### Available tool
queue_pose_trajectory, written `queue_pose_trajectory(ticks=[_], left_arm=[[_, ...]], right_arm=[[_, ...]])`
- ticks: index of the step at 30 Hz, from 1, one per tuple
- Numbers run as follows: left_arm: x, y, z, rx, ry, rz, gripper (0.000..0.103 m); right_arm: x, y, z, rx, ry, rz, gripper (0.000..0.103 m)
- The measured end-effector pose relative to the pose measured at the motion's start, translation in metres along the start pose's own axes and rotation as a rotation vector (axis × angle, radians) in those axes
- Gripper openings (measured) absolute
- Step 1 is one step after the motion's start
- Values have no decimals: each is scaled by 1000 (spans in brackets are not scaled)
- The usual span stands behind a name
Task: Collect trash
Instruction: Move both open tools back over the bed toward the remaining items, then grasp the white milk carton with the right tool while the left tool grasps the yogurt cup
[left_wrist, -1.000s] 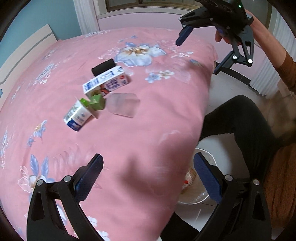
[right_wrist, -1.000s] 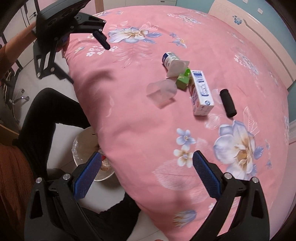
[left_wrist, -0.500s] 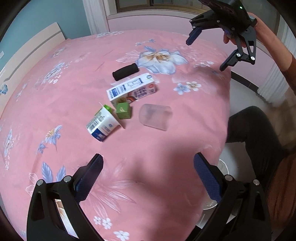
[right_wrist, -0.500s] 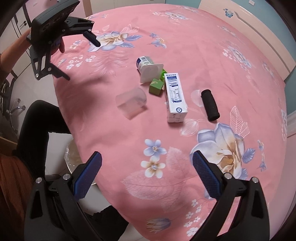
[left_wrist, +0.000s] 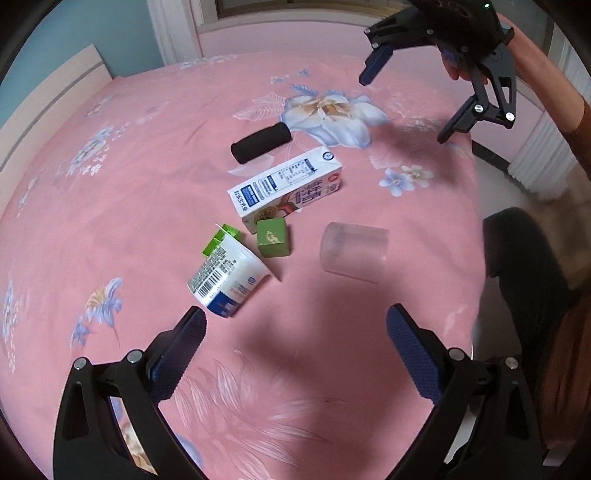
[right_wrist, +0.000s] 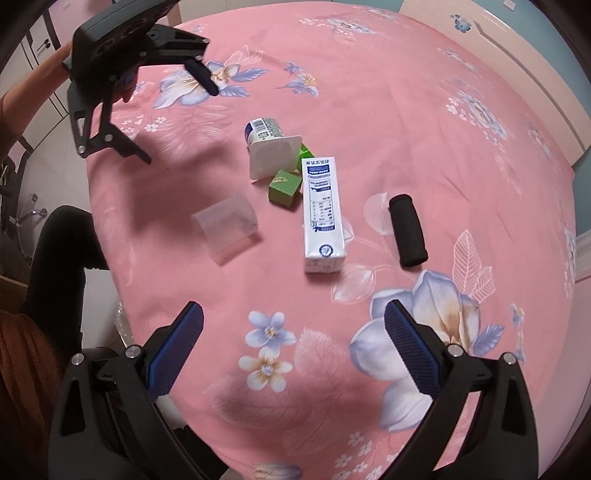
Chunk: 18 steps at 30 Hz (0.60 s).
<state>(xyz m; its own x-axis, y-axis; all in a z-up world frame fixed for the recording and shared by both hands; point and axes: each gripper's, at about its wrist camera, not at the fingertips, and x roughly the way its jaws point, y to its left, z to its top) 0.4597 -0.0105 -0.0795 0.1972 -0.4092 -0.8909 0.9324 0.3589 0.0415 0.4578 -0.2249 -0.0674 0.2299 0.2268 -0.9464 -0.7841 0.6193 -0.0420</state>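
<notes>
Trash lies on the pink flowered bed: a white milk carton (left_wrist: 286, 184) (right_wrist: 322, 212), a small green box (left_wrist: 273, 237) (right_wrist: 283, 187), a tipped yogurt cup (left_wrist: 227, 275) (right_wrist: 269, 142), a clear plastic cup (left_wrist: 354, 253) (right_wrist: 226, 225) on its side, and a black foam cylinder (left_wrist: 261, 143) (right_wrist: 407, 229). My left gripper (left_wrist: 295, 343) (right_wrist: 177, 114) hovers open above the bed, just short of the yogurt cup and clear cup. My right gripper (right_wrist: 293, 339) (left_wrist: 406, 103) is open too, above the bed on the carton's other side. Neither holds anything.
The bed's edge (left_wrist: 476, 236) drops to a pale floor beside a person's dark trouser leg (left_wrist: 524, 273) (right_wrist: 55, 258). A wooden headboard (right_wrist: 517, 55) borders the far side. A clear bag-lined bin peeks out by the bed (right_wrist: 123, 325).
Both grippers have moved in over the bed toward the trash, so the items look larger and more centred. The bin by the floor has slipped almost out of view. Both stayed open.
</notes>
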Motion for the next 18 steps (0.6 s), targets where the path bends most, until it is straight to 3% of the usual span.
queue_pose_trajectory(ticks=[11,18], left_arm=[[36,37,10,59,60,-40,99],[57,50,13,68,58,-70,99]], right_arm=[[43,-21,23,-15,33,5,96],[72,-30,39,-20,60,5,96]])
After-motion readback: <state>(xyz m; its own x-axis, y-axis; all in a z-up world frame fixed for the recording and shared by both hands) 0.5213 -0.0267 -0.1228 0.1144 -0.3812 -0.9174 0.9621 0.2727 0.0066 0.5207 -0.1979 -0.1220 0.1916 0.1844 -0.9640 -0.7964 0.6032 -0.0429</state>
